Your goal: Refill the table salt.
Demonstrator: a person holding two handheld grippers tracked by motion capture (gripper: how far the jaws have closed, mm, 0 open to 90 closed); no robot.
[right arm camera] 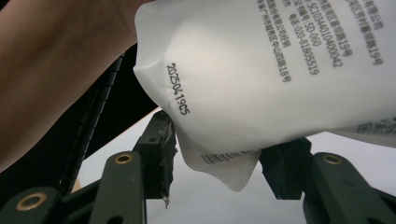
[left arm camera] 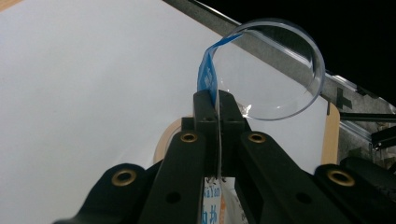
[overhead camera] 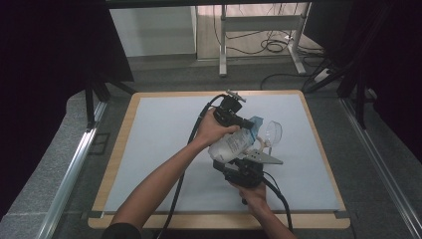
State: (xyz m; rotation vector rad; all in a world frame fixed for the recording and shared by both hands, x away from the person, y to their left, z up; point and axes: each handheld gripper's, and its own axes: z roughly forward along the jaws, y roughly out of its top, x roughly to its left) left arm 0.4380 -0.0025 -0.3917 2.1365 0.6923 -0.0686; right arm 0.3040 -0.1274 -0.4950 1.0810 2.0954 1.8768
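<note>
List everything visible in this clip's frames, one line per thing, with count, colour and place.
pouch: one, white with blue top and printed text, held tilted above the table's middle, between the two grippers.
dish: one, clear and round, on the mat just right of the pouch's top.
mat: one, pale grey-white, covering most of the table.
table: one, light wood edge, centre of the high view.
desk frame: one, white metal, on the floor behind the table.
cables: several, black, on the floor under the desk frame.
left gripper: one, black, shut on the pouch's blue top edge.
right gripper: one, black, jaws either side of the pouch's bottom corner.
forearms: two, entering from the bottom edge.
</note>
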